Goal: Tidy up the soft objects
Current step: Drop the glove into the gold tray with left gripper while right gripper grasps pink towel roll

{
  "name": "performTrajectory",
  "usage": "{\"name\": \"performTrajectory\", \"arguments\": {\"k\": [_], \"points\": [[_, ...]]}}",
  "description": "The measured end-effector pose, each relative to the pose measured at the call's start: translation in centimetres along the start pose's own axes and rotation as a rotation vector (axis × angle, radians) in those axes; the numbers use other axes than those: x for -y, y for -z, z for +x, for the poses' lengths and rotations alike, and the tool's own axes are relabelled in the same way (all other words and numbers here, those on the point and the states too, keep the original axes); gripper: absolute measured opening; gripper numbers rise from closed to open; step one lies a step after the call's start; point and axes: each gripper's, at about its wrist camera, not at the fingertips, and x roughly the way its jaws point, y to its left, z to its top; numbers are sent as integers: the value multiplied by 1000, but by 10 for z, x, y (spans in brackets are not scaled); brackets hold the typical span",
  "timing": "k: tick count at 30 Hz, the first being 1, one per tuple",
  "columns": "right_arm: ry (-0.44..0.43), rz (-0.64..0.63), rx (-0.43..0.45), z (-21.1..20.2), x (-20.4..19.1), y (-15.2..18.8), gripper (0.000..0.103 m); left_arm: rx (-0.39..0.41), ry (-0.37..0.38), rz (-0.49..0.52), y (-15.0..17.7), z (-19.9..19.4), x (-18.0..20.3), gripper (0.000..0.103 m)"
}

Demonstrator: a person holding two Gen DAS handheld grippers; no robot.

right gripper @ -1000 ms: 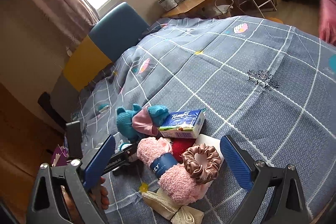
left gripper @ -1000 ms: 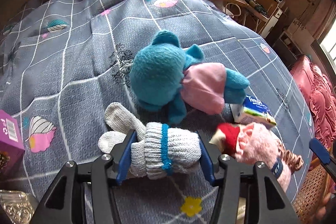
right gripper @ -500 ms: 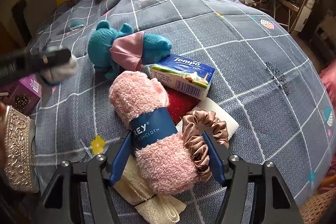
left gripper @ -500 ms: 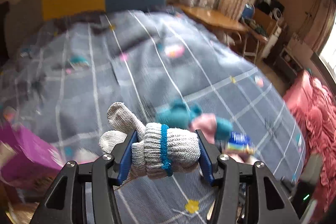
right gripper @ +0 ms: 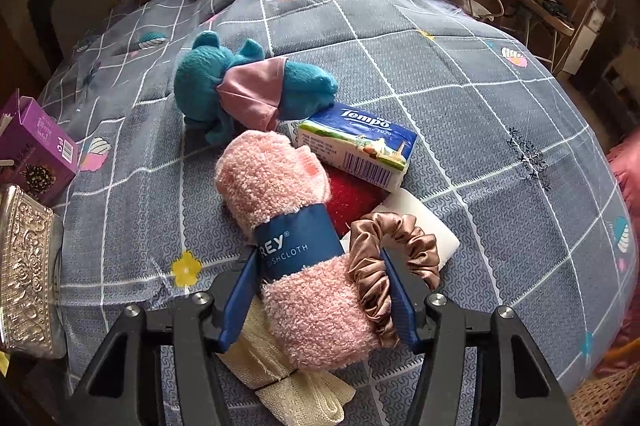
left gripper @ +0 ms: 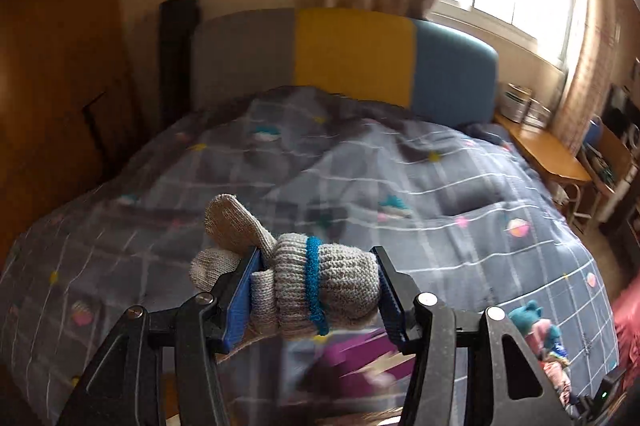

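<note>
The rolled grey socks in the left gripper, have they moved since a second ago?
Yes. The socks rose off the quilt, away from the teal toy.

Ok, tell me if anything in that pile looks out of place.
The Tempo tissue pack sits tilted, propped on the red cloth. The brown satin scrunchie is caught inside the right gripper alongside the pink dishcloth roll.

Tissue pack point(right gripper: 354, 146) right of plush toy point(right gripper: 244, 86), touching dishcloth roll point(right gripper: 296, 238).

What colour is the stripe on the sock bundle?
Blue, a bright teal-blue band around the grey knitted sock bundle that the left gripper holds. The left wrist view shows it best.
</note>
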Motion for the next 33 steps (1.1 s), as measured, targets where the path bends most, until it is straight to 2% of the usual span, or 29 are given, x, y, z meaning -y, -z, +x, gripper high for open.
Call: {"name": "performTrajectory", "arguments": {"k": [3, 8, 11, 16, 18, 21, 22, 23, 25, 29, 33], "points": [[10, -14, -1, 0, -2, 1, 60, -11, -41, -34, 39, -14, -48, 55], [43, -50, -17, 5, -7, 1, 60, -50, -27, -94, 118, -33, -95, 55], [67, -75, -32, 10, -11, 2, 60, -81, 28, -161, 169, -44, -119, 55], [100, -98, -33, 11, -15, 4, 60, -130, 98, -197, 228, -54, -126, 55], [119, -112, -34, 12, -18, 5, 60, -138, 101, -185, 245, -58, -123, 55], [144, -130, -37, 15, -21, 6, 60, -169, 61, -154, 263, -52, -120, 59], [146, -130, -36, 15, -21, 6, 60, -185, 61, -156, 268, -50, -121, 63], [148, -129, -36, 15, -21, 6, 60, -197, 60, -158, 273, -47, -120, 71], [152, -129, -35, 15, -21, 5, 60, -190, 49, -145, 281, -46, -116, 81], [164, -136, -32, 16, -22, 6, 60, -161, 53, -159, 291, -54, -112, 81], [170, -139, -31, 17, -22, 4, 60, -137, 7, -164, 296, -64, -110, 81]]}}
